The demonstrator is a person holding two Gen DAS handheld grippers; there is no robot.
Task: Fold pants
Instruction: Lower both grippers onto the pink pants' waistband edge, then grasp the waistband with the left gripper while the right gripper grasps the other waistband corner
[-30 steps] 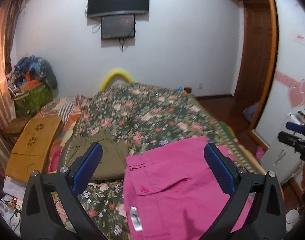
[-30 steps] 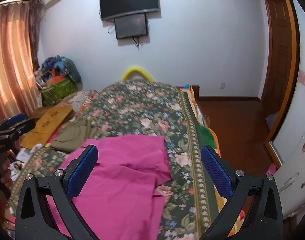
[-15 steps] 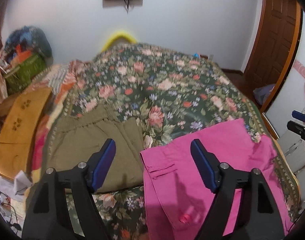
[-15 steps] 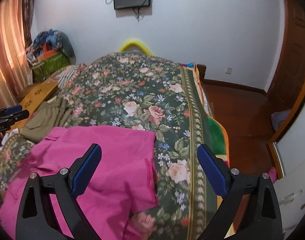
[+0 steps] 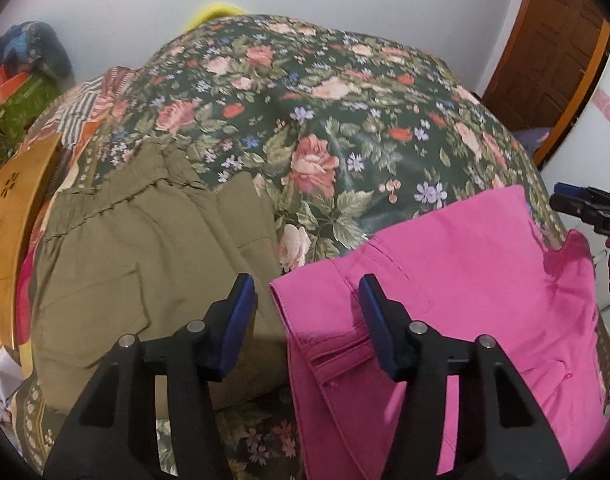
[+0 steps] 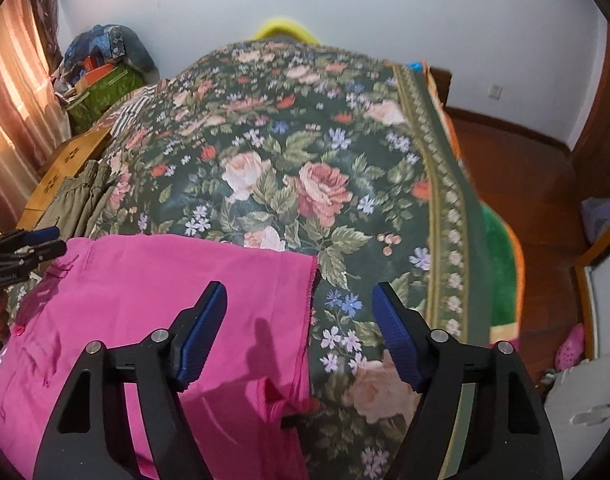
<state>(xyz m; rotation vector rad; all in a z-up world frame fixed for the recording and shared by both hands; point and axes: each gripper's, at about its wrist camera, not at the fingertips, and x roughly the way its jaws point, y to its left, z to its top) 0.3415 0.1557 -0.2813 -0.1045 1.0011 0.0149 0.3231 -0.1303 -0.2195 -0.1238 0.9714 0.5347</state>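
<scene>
I can't read any text for sure; white lettering on the left gripper (image 6: 23,256) body in my right wrist view is too blurred.

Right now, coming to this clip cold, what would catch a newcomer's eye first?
The bright pink pants spread flat at the near edge of the floral bedspread, with the open left gripper over their waistband corner and the open right gripper over the hem. Beside them, to the left, lies an olive-green pair of pants.
</scene>
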